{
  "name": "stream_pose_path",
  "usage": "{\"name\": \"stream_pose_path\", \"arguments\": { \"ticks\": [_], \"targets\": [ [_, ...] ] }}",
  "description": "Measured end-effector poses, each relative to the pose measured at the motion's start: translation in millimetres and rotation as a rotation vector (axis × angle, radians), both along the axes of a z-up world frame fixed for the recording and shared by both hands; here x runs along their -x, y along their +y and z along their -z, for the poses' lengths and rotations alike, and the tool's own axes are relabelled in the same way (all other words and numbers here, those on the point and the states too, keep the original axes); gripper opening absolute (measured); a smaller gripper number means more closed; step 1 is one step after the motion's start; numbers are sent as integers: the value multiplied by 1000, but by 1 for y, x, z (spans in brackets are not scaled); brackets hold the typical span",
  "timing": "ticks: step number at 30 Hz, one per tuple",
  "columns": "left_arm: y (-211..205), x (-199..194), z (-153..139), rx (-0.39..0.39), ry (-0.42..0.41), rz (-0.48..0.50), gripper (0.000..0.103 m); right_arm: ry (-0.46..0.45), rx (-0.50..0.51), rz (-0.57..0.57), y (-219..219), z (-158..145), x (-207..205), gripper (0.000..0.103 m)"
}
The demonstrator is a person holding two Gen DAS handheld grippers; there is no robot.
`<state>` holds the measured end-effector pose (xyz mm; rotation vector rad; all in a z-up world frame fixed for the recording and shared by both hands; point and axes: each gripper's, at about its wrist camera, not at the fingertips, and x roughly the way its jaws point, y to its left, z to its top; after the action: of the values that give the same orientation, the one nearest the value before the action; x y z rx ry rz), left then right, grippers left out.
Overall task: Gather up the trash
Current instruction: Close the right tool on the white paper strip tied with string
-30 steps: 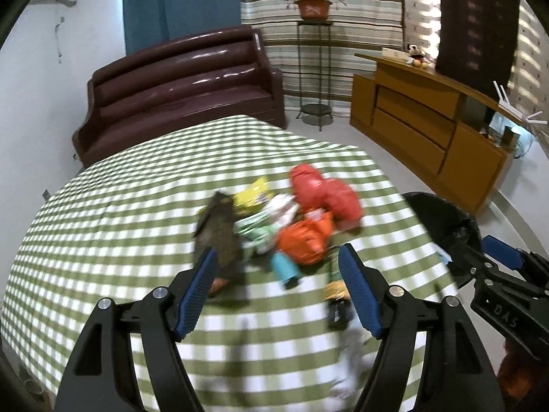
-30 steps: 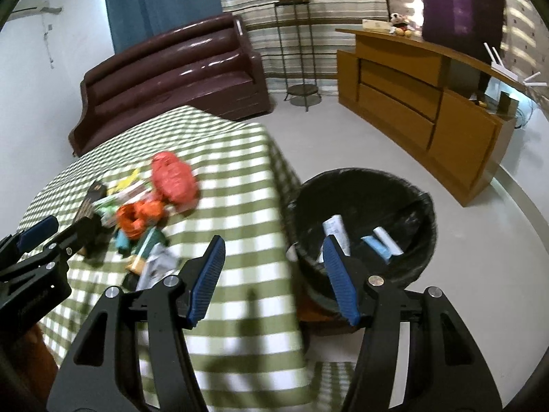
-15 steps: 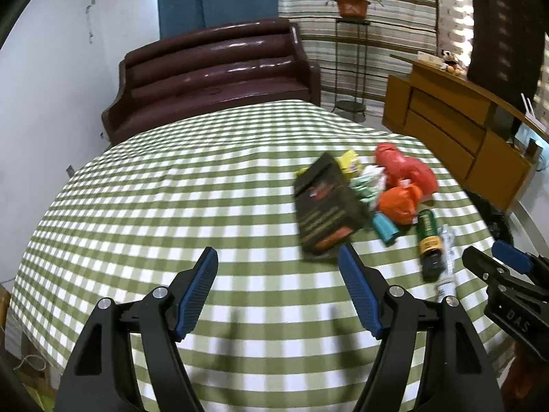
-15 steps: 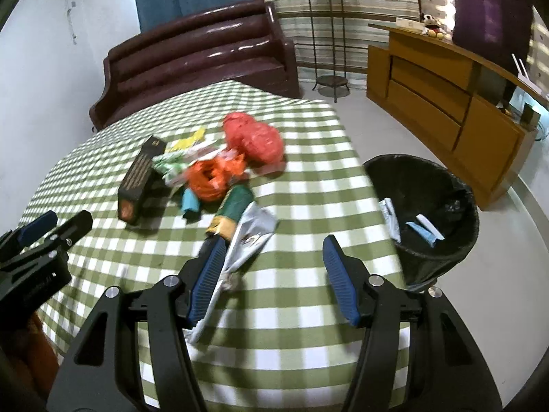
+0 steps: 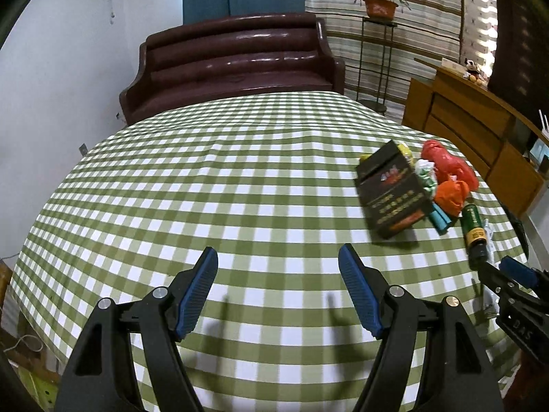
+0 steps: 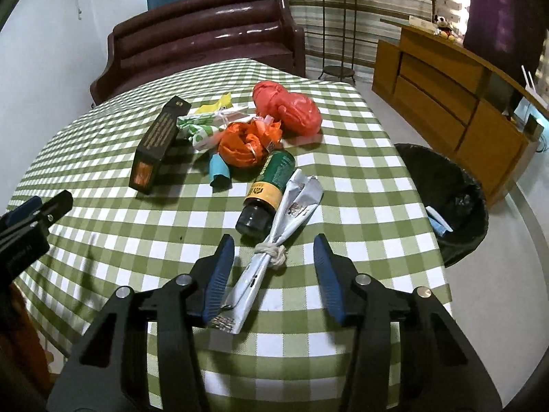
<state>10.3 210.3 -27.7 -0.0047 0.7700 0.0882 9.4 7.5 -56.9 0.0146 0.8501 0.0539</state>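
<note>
Silver foil wrapper (image 6: 290, 219) lies on the checked table (image 6: 360, 185), twisted and tied with string, just beside the green bottle (image 6: 269, 185), trash bin (image 6: 456, 206) off to that bottle's right. Looks light, crinkly, slippery; best taken at the knotted waist. Right gripper (image 6: 272, 267) is spread wide, empty, straddling the wrapper's tail, left pad maybe touching it. Left gripper (image 5: 278, 285) is wide too, empty, well left of the bottle.

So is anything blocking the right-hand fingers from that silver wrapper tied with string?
Nothing visible. The right gripper is open, and the silver wrapper lies straight ahead between its fingers. The green bottle lies beside the wrapper's far end, not in front of it.
</note>
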Motion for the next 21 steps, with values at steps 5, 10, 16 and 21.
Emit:
{"name": "stream_pose_path", "arguments": {
  "ticks": [5,10,16,21],
  "targets": [
    [7,3,3,9,10,-11,71,18,12,0,4,3,0,32],
    [6,3,4,16,13,-5,71,24,22,-7,6,5,3,29],
    [0,1,4,18,14,7,71,24,15,-1,3,4,5,20],
    [-3,0,5,18,18,9,71,18,5,7,-1,3,4,18]
  ]
}}
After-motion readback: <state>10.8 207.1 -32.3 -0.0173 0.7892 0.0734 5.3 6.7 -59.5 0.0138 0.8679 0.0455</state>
